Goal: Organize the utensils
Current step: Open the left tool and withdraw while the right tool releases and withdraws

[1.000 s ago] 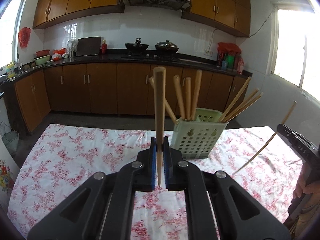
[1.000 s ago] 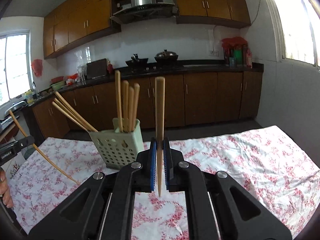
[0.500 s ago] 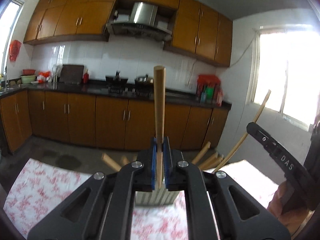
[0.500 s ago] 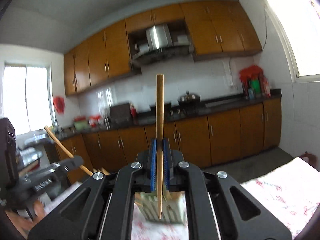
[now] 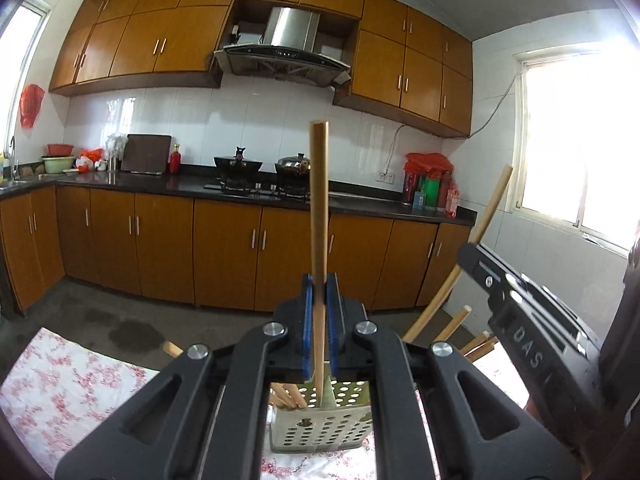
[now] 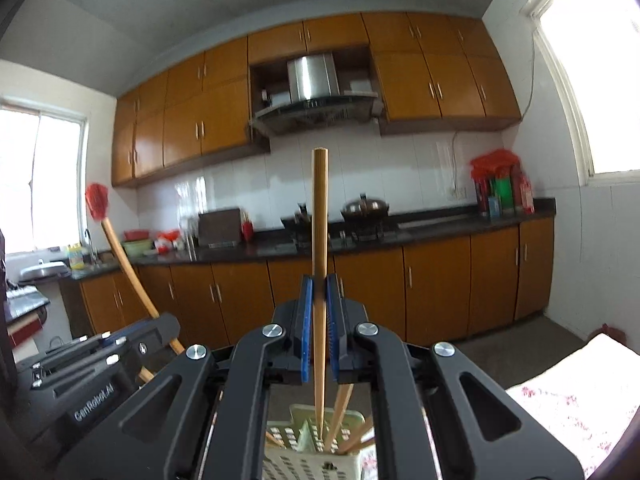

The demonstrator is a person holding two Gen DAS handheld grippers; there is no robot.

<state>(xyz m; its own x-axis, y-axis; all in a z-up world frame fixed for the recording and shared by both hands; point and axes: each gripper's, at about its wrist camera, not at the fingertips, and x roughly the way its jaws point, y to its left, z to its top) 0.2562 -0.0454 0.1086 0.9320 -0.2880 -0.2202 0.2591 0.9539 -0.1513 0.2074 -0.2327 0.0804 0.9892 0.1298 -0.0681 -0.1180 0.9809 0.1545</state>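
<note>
My left gripper (image 5: pixel 319 280) is shut on a wooden chopstick (image 5: pixel 319 208) held upright, its thin tip just above the pale green perforated utensil holder (image 5: pixel 320 428) below it. My right gripper (image 6: pixel 319 280) is shut on another wooden chopstick (image 6: pixel 319 216), its tip down inside the same holder (image 6: pixel 320 456). Several chopsticks (image 5: pixel 452 326) stand slanted in the holder. The right gripper also shows at the right of the left wrist view (image 5: pixel 532 344), its chopstick (image 5: pixel 490 208) leaning. The left gripper shows at the left of the right wrist view (image 6: pixel 100 376).
The holder stands on a table with a red floral cloth (image 5: pixel 60 384). Behind are brown kitchen cabinets (image 5: pixel 160 248), a dark counter with pots (image 5: pixel 240 162) and a range hood (image 5: pixel 280 56). A bright window (image 5: pixel 580 140) is at the right.
Both grippers have moved in over the holder and lowered their chopstick tips toward it. The holder now sits directly beneath each gripper. The two grippers stand closer together.
</note>
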